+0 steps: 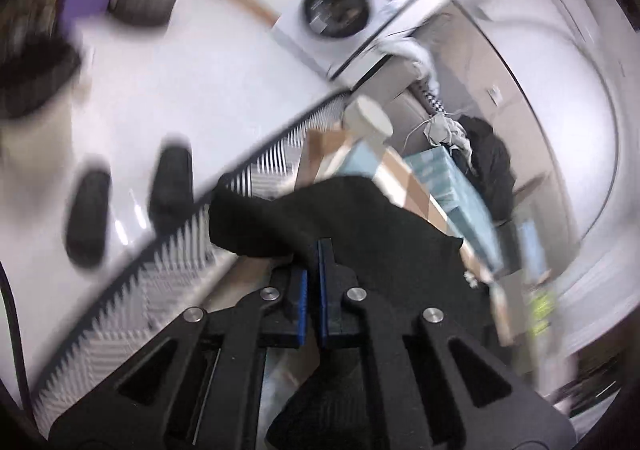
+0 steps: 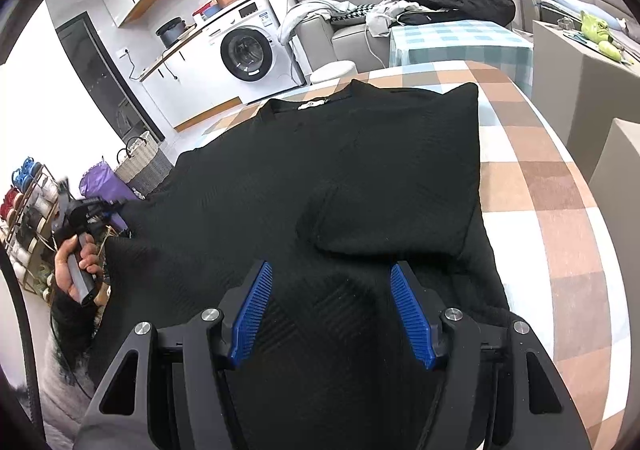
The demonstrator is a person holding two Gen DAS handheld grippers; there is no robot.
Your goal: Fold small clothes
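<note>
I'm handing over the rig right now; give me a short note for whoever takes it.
Left gripper: shut on the black sweater's left sleeve edge, off the table's left side.
Right gripper: open, above the hem, holding nothing.
Sweater lies on the checked tablecloth, collar away from you.
Done: right sleeve looks folded in.
Left: probably fold the left sleeve in, then fold the body.

Right gripper (image 2: 331, 316) at bottom centre, jaws apart, hovering over the black sweater (image 2: 320, 178); nothing visibly pinched. Sweater lies flat on the checked tablecloth (image 2: 532, 186), right side folded inward, collar label toward the top. Left gripper (image 2: 114, 210) at the left edge, held in a hand (image 2: 76, 266), at the sweater's left edge. Washing machine (image 2: 248, 50) upper left.
</note>
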